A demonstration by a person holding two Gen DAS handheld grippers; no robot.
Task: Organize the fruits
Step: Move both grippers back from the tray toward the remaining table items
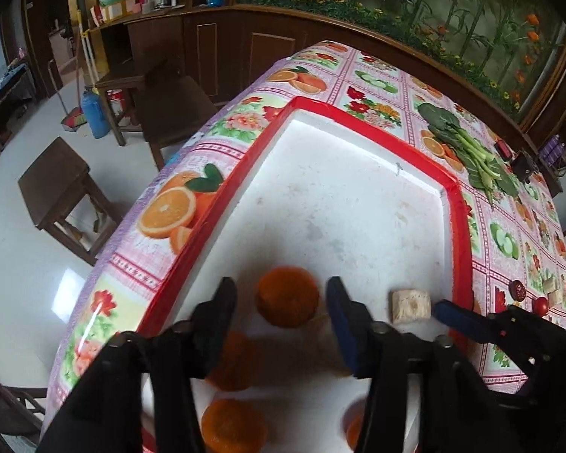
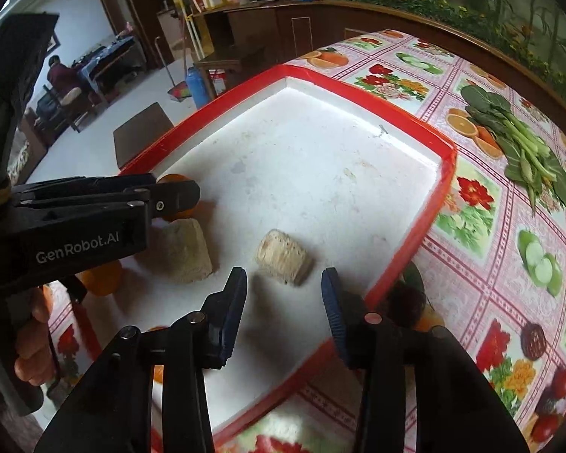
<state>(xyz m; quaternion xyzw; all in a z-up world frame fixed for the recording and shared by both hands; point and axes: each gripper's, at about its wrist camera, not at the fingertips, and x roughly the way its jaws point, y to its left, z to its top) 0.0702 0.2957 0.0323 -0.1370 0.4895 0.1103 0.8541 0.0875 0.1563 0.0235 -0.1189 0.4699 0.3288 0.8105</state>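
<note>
Left wrist view orange (image 1: 287, 296), right wrist view second pale chunk (image 2: 179, 251)

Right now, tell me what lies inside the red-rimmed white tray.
Inside the red-rimmed white tray: round orange fruits, a pale cylindrical chunk and a larger beige block. The left hand-held gripper covers part of the fruits, so their count is unclear.

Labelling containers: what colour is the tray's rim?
Red, around a white inside; the tray's rim shows best in the right wrist view.

White tray (image 1: 358, 196) — red rim; orange fruit (image 1: 286, 296); pink-checked tablecloth (image 2: 509, 226).
</note>
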